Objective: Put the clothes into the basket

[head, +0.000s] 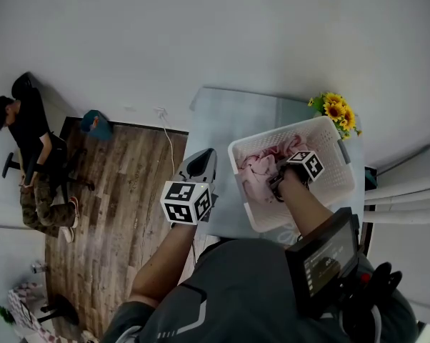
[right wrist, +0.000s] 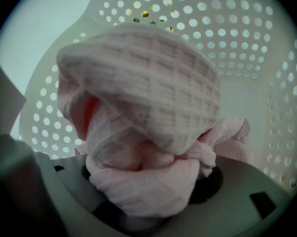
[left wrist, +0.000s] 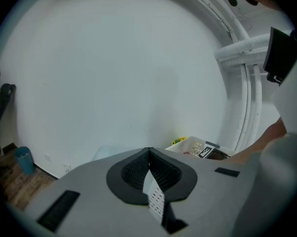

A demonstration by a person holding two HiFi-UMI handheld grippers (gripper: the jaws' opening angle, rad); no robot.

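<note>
A white perforated basket (head: 331, 130) stands on the pale table (head: 218, 120) with pink clothes (head: 256, 168) inside. My right gripper (head: 278, 183) reaches down into the basket, its marker cube above the clothes. In the right gripper view its jaws hold a bunched pink waffle cloth (right wrist: 138, 88), with the basket wall (right wrist: 247, 43) close behind. My left gripper (head: 201, 164) hovers over the table's left edge, apart from the basket, pointing toward the wall. Its jaws (left wrist: 148, 154) meet at the tips with nothing held. The basket (left wrist: 193, 146) shows low to their right.
Sunflowers (head: 335, 110) stand behind the basket at the table's far right corner. A person (head: 29, 148) sits on the wooden floor side at far left, near a blue bin (head: 95, 124). A white cable (head: 169, 143) runs down the floor by the table.
</note>
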